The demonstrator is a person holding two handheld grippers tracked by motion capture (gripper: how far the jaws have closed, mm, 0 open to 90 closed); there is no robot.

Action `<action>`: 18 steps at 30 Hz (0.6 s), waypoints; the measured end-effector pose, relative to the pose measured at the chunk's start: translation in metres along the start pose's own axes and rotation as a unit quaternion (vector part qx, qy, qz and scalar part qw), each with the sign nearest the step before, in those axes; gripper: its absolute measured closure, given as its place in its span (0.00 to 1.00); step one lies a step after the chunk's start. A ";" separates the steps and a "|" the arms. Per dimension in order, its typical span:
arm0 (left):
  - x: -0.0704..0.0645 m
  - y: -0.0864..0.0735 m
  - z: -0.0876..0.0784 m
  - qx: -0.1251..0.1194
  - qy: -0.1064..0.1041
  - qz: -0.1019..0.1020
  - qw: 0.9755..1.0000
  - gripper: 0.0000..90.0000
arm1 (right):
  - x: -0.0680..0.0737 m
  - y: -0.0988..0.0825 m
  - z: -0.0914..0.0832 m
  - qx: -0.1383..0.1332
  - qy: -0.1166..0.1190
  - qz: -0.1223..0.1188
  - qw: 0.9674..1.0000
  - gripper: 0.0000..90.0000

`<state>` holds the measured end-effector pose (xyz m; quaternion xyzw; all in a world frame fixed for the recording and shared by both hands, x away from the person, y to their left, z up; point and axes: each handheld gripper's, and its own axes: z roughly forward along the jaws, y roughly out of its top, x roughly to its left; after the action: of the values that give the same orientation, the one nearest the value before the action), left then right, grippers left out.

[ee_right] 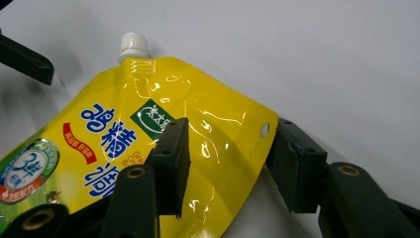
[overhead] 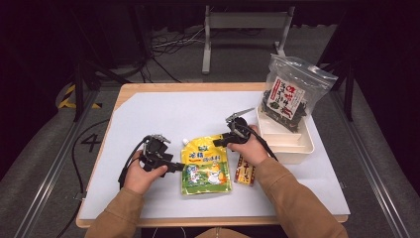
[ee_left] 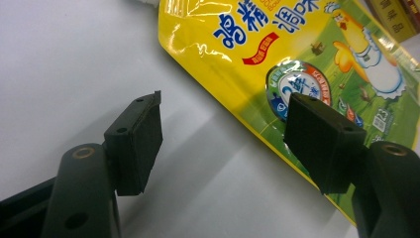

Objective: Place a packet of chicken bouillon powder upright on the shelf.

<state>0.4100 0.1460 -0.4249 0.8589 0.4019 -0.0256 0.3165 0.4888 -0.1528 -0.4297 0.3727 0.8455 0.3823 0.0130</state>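
**Two claws at one spout pouch**

One yellow spout pouch lies flat on the table, spout away from me. My right claw straddles its upper corner, jaws apart, not yet clamped. My left claw gapes empty at its left edge.

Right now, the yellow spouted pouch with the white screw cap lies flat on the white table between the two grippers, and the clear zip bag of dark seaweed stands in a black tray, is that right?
Not quite: the tray is white, not black, as the high view shows. The rest holds: the yellow spouted pouch with the white screw cap lies flat on the white table between the left gripper and the right gripper, and the clear zip bag of dark seaweed stands in that tray.
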 end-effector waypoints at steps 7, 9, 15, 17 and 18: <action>-0.004 0.000 0.009 0.019 0.016 0.012 1.000 0.36 | 0.005 0.001 -0.004 0.005 0.008 -0.010 1.000 0.68; -0.004 0.000 0.009 0.019 0.016 0.011 1.000 0.36 | 0.006 0.001 -0.007 0.001 0.014 -0.010 1.000 0.71; -0.004 0.000 0.009 0.018 0.018 0.012 1.000 0.36 | 0.015 0.003 -0.009 -0.003 0.039 -0.023 0.999 0.77; -0.004 0.000 0.009 0.017 0.016 0.011 1.000 0.36 | 0.015 0.003 -0.006 0.001 0.042 -0.023 0.999 0.76; -0.003 0.000 0.009 0.017 0.015 0.011 1.000 0.36 | 0.015 0.002 -0.005 0.004 0.045 -0.021 0.999 0.75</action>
<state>0.4098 0.1384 -0.4313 0.8686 0.3970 -0.0157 0.2960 0.4779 -0.1453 -0.4210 0.3375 0.8544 0.3946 -0.0184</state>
